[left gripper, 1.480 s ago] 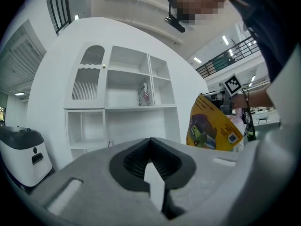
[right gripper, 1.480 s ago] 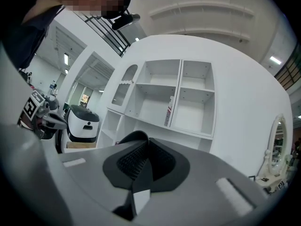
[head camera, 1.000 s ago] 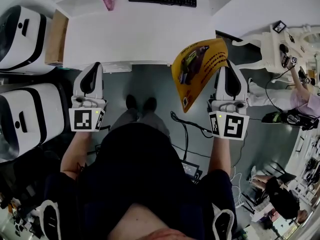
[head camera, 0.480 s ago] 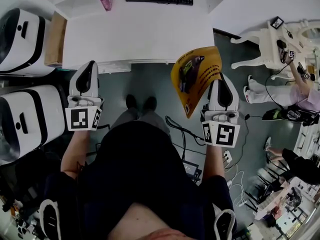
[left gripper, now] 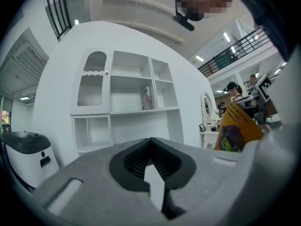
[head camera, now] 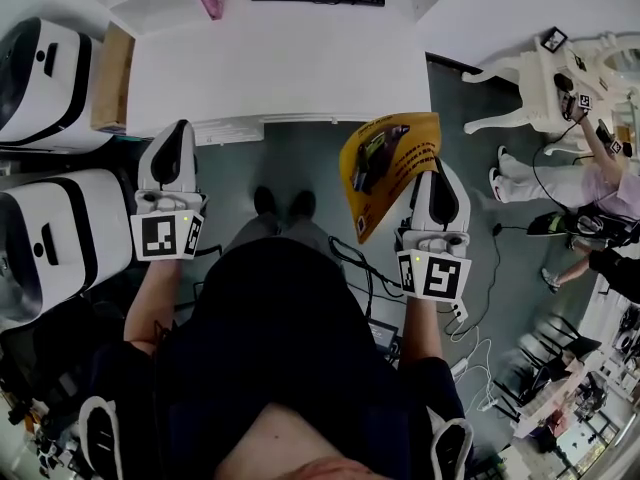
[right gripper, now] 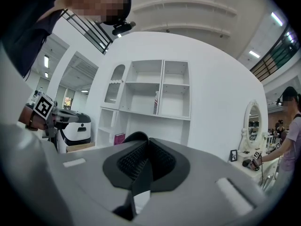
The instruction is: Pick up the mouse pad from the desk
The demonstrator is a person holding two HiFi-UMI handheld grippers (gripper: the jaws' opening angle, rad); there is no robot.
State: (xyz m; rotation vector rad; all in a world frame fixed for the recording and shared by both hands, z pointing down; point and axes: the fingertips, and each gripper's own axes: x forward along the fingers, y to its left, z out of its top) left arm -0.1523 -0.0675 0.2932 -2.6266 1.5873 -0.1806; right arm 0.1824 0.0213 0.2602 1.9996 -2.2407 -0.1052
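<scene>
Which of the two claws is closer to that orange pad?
Right. The right gripper is clamped on the mouse pad's edge; the left gripper is well off to its left, not touching it.

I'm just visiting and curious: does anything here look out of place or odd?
Only the orange mouse pad: it is off the white desk, hanging tilted above the floor, pinched at one edge by the right tongs. Nothing looks spilled or broken.
</scene>
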